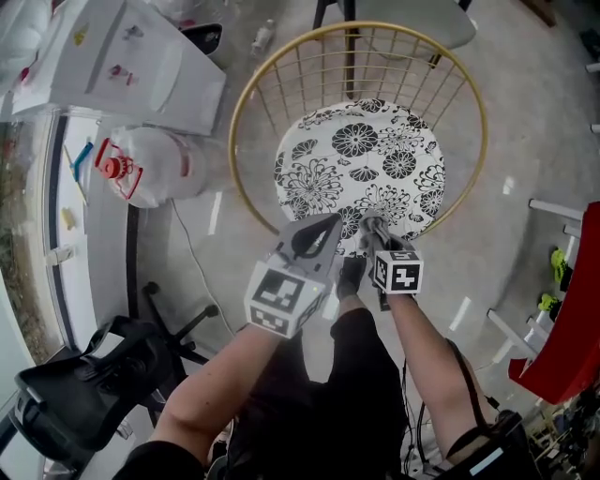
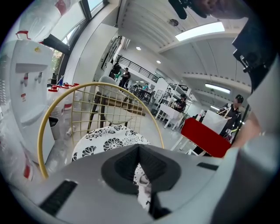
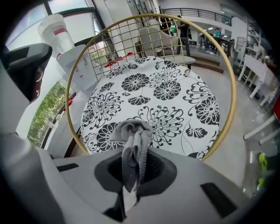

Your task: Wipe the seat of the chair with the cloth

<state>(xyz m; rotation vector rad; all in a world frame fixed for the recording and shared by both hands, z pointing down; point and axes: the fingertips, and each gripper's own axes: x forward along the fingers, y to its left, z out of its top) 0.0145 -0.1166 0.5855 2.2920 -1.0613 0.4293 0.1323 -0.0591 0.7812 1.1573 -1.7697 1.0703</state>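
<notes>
The chair's round seat [image 1: 375, 159] has a black-and-white flower print and a gold wire hoop back [image 1: 281, 75]. In the head view both grippers are held side by side over the seat's near edge. My right gripper [image 1: 375, 236] is shut on a bunched grey cloth [image 1: 370, 223]. In the right gripper view the cloth [image 3: 133, 138] sticks up from between the jaws of the right gripper [image 3: 134, 157], just above the seat [image 3: 166, 87] near its front rim. My left gripper [image 1: 319, 234] is shut with nothing in it. Past the left gripper [image 2: 140, 153], part of the seat [image 2: 105, 142] shows.
A white water dispenser [image 1: 122, 56] and a clear jug with a red cap [image 1: 155, 164] stand left of the chair. A black office chair [image 1: 84, 384] is at the lower left. A red panel [image 1: 572, 328] and white frames stand at the right. Another chair [image 1: 412, 19] is behind.
</notes>
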